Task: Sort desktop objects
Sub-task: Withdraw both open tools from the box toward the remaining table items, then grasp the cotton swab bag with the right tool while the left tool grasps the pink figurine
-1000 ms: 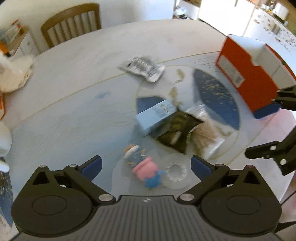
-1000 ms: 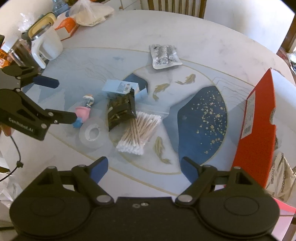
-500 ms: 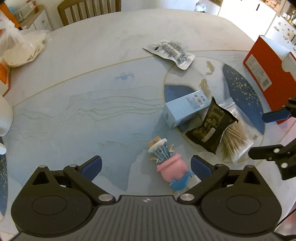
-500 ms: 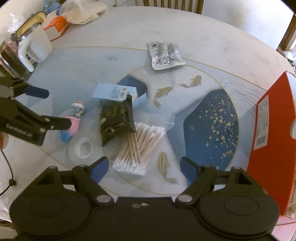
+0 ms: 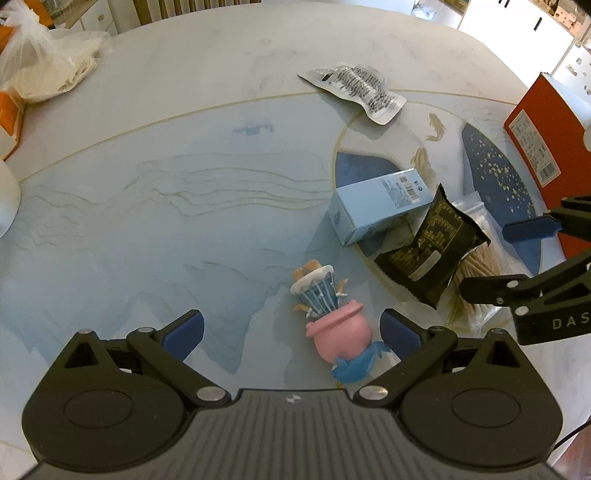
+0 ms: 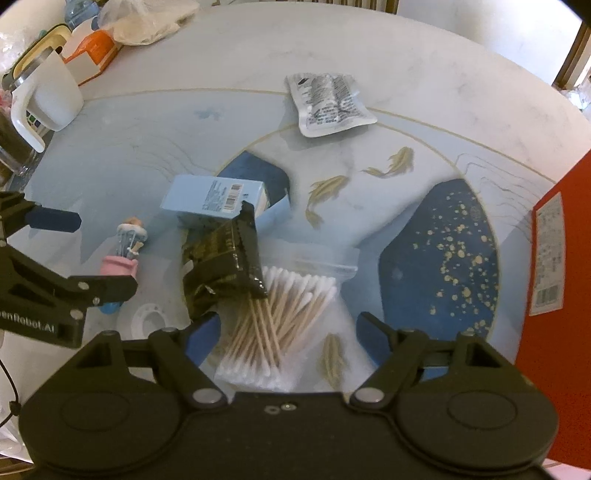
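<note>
A small figurine (image 5: 330, 314) with a pink pot and blue base lies on the patterned table, between the fingers of my open left gripper (image 5: 291, 328), closer to the right one; the right wrist view shows the figurine (image 6: 123, 254) beside the left gripper's fingers (image 6: 55, 219). A bag of cotton swabs (image 6: 275, 325) lies between the fingers of my open right gripper (image 6: 286, 332). A black packet (image 6: 221, 258) overlaps the swabs and a light blue box (image 6: 214, 197). A silver packet (image 6: 328, 99) lies farther off. A clear tape roll (image 6: 147, 321) rests near the figurine.
A red box (image 6: 557, 266) stands at the table's right edge. A white mug (image 6: 44, 99), an orange-white carton (image 6: 92, 53) and a plastic bag (image 5: 48, 66) sit at the far left. A chair back (image 5: 195, 7) is behind the table.
Both grippers have come lower and closer to the table. The left one now straddles the figurine; the right one has closed in over the cotton swab bag.
</note>
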{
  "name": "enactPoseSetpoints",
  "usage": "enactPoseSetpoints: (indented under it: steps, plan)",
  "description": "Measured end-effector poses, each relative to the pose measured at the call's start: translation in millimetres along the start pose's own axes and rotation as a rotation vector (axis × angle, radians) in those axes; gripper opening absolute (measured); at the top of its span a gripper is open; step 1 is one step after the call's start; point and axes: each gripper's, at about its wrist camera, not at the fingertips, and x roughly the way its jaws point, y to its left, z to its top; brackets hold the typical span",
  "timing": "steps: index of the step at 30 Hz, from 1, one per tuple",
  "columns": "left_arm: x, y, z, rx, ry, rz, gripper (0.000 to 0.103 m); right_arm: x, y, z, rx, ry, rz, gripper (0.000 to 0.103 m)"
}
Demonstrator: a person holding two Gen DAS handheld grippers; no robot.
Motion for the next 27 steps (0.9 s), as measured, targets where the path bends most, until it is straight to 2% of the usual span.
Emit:
enactPoseSetpoints:
  steps: [12,21,23,27]
  plan:
    - [6,-2,1,-0.028,0.015,0.021,0.101,9,3,1,-0.078,0.009,-0.055,0.074]
    - [8,9,6,-0.106,0.037,-0.029,0.091,8,3,1,-0.107,0.015,-0.078,0.064]
    - [9,10,9,-0.085,0.038,0.001,0.086,8,3,2,-0.104,0.014,-0.079,0.064]
    - [12,5,7,0.007,0.037,0.061,0.085,7,3,1,-0.103,0.013,-0.080,0.062]
